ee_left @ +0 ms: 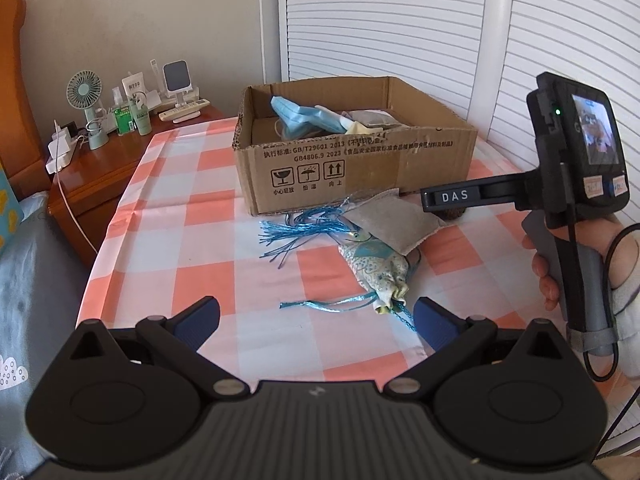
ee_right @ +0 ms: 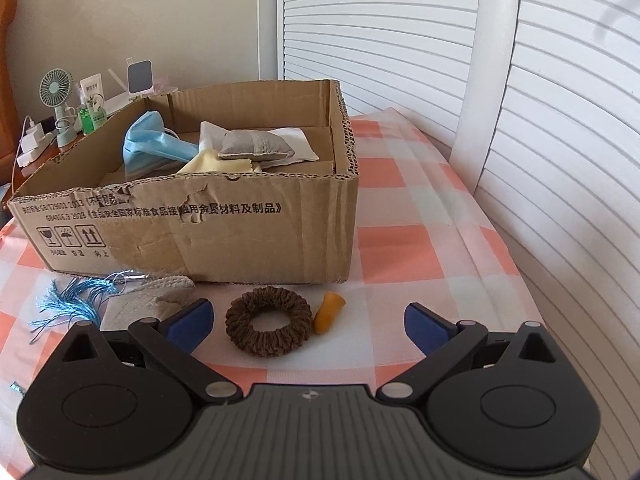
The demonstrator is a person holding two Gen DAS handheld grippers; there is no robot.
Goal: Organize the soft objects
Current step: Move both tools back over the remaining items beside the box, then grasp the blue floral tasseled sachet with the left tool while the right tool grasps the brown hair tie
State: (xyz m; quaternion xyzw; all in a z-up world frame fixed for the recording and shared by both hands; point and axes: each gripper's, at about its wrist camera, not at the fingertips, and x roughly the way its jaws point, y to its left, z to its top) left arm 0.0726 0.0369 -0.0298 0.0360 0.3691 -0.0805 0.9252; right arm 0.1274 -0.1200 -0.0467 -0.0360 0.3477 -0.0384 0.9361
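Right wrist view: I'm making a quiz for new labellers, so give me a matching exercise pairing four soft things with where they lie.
Things:
1. brown scrunchie
2. blue face mask
3. orange earplug
4. blue tassel

Places:
A. inside the cardboard box, left part
B. on the tablecloth, just right of the scrunchie
C. on the tablecloth between the open fingers of the right hand-held gripper
D. on the tablecloth, front left of the box

Pairs: 1-C, 2-A, 3-B, 4-D

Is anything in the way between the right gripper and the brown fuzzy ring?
No. The right gripper is open, and the ring lies right before it on the cloth. The orange earplug sits beside the ring, not in front.
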